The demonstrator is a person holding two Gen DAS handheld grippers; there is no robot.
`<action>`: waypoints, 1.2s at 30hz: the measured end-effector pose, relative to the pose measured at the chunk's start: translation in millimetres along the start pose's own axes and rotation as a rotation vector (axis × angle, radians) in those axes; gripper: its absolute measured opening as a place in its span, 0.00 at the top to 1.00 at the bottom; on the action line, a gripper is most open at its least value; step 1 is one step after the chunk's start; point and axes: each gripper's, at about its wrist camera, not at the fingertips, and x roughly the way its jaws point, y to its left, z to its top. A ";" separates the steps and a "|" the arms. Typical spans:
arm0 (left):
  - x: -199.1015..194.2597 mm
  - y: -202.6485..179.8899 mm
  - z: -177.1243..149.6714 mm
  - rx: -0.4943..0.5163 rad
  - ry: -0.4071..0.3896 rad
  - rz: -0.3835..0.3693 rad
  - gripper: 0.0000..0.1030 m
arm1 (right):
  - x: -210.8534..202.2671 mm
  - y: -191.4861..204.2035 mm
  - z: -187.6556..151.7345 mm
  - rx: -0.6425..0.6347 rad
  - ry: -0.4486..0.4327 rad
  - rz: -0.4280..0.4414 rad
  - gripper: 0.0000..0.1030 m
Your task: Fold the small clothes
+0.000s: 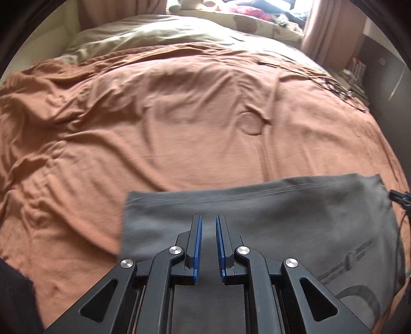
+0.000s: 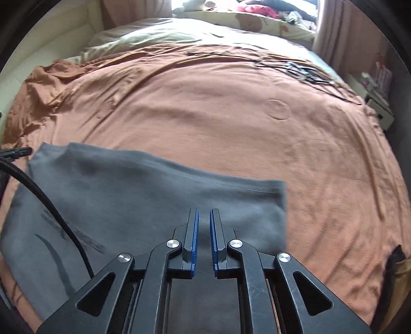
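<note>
While the grey garment (image 1: 269,221) is lying flat on the orange bedcover (image 1: 179,128), near the front edge of the bed, both grippers are hovering over it. The left gripper (image 1: 208,223) is standing over the left part of the cloth, and its blue pads (image 1: 197,244) are leaving only a narrow gap between them; grey cloth is showing in this gap, but I cannot tell if the pads are pinching it. The right gripper (image 2: 204,218) is standing over the right part, near the right edge of the garment, with the same narrow gap, and again I cannot tell if it is holding the cloth. A dark print (image 2: 56,251) is showing on the garment. A black cable (image 2: 51,205) is crossing over the left part of the cloth in the right wrist view. Farther back, thin black cords (image 2: 295,68) are lying on the bedcover, and a pale pillow (image 2: 257,24) is resting at the head of the bed.
</note>
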 end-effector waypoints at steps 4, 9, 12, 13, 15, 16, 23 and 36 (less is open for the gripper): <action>16.3 -37.2 7.8 0.029 0.011 -0.070 0.87 | 21.7 16.5 8.9 -0.003 0.016 0.060 0.95; 42.6 -73.0 18.1 0.063 0.038 -0.140 0.87 | 55.4 16.6 22.7 0.010 0.042 0.096 0.95; 56.9 -83.9 22.3 0.060 0.051 -0.163 0.87 | 71.9 13.2 32.1 0.022 0.042 0.106 0.95; 61.6 -87.3 23.4 0.062 0.054 -0.164 0.87 | 77.5 13.8 34.2 0.028 0.045 0.116 0.95; 71.8 -91.7 26.2 0.064 0.064 -0.164 0.87 | 83.3 17.9 36.2 0.036 0.048 0.115 0.95; 76.3 -93.2 26.8 0.063 0.070 -0.163 0.87 | 87.3 18.8 37.7 0.037 0.050 0.111 0.95; 91.4 -98.8 30.2 0.055 0.077 -0.139 0.89 | 104.3 33.7 43.6 0.038 0.059 0.033 0.95; 25.1 -70.8 -7.4 0.008 0.093 -0.132 0.82 | 38.1 27.7 20.3 0.055 0.047 0.082 0.43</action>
